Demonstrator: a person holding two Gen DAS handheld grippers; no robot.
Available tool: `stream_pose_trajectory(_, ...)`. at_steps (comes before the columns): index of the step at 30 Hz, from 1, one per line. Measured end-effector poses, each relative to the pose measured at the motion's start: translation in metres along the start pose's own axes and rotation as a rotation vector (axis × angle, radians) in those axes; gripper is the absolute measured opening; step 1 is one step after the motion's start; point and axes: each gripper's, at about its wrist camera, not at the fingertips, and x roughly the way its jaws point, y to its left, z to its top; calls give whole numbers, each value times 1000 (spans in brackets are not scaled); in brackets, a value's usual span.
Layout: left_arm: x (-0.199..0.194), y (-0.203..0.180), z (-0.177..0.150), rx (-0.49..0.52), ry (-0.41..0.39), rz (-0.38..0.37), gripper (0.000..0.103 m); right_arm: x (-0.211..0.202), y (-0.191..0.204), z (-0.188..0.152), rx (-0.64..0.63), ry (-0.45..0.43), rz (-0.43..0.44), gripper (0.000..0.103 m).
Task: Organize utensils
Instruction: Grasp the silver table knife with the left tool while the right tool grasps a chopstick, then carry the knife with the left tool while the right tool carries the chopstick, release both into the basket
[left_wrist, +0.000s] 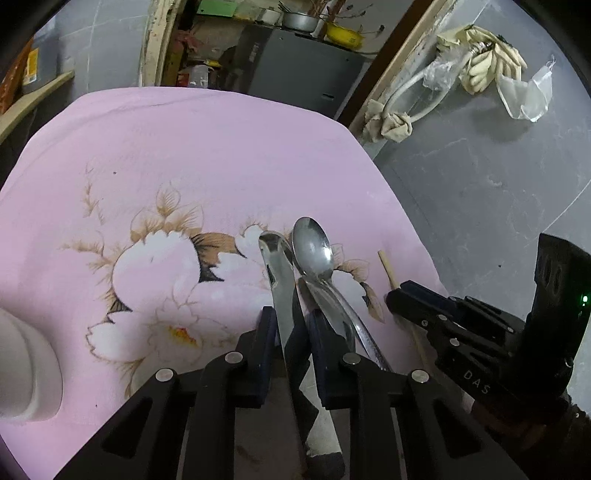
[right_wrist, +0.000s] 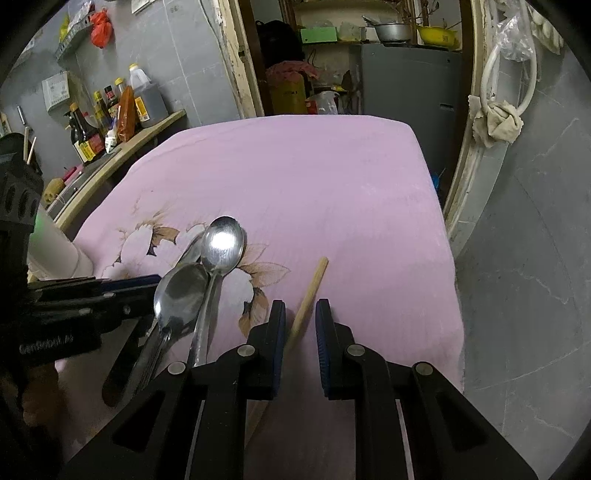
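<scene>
On the near half of the pink flowered cloth (right_wrist: 332, 177) lie all the utensils, while the far half is bare up to its back edge. Its right edge drops off just beyond the right gripper (right_wrist: 300, 306), with grey tiled surface (right_wrist: 524, 295) past it. To the left, a white round container (right_wrist: 55, 251) stands on the cloth, and a wooden shelf (right_wrist: 155, 129) of bottles runs beyond that edge.

Counted in the right wrist view, there are two spoons and one wooden chopstick (right_wrist: 314, 284). The farther spoon (right_wrist: 223, 242) rests bowl up on the flower print. The nearer spoon (right_wrist: 181, 295) overlaps it from the left. A third metal tip (right_wrist: 192, 245) shows behind them, but its kind cannot be told.

The left gripper (left_wrist: 291, 314) is pressed in on a shiny metal utensil (left_wrist: 277, 266), which is seen edge-on between the fingers and fills the narrow gap. A dark handle sits beside it in the same gap.

The right gripper's fingers stand a little apart, astride the chopstick. It runs diagonally between them, close to the left-hand pad and clear of the other. The two grippers are close side by side.
</scene>
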Motion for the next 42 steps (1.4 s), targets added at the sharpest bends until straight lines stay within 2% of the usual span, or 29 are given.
stream_pose_trajectory(7, 0, -4, 0, 3, 20, 26, 17, 4, 8, 4, 8, 17, -49, 15)
stream_pose_trajectory(11, -2, -8, -1, 26, 28, 55, 17, 7, 13, 12, 38, 71, -88, 15)
stream_pose_trajectory(17, -2, -13, 2, 42, 65, 87, 15, 8, 13, 19, 99, 129, -88, 15)
stream_pose_trajectory(20, -6, -14, -2, 24, 76, 90, 14, 8, 15, 21, 102, 156, -103, 5)
stream_pose_trajectory(23, -11, -15, -7, 14, 78, 95, 14, 5, 14, 17, 142, 157, -79, 4)
stream_pose_trajectory(26, -18, -14, -10, 0, 67, 86, 14, -4, 9, 7, 212, 130, -25, 4)
stream_pose_trajectory(29, -35, -6, -20, -49, 20, 44, 14, -20, 10, -3, 255, 57, 16, 4)
stream_pose_trajectory(30, -38, -5, -23, -50, 4, 49, 3, -25, 10, -5, 262, 30, 28, 4)
stream_pose_trajectory(32, -49, -3, -31, -43, -32, 56, 2, -32, 13, -10, 275, -1, 42, 4)
stream_pose_trajectory(34, -55, -4, -39, -18, -55, 59, 2, -32, 17, -13, 271, 11, 34, 4)
stream_pose_trajectory(36, -52, -6, -42, 18, -28, 81, 2, -33, 17, -13, 286, 7, 39, 4)
stream_pose_trajectory(42, -58, 0, -45, 6, -10, 67, 2, -49, 19, -17, 263, -30, 50, 4)
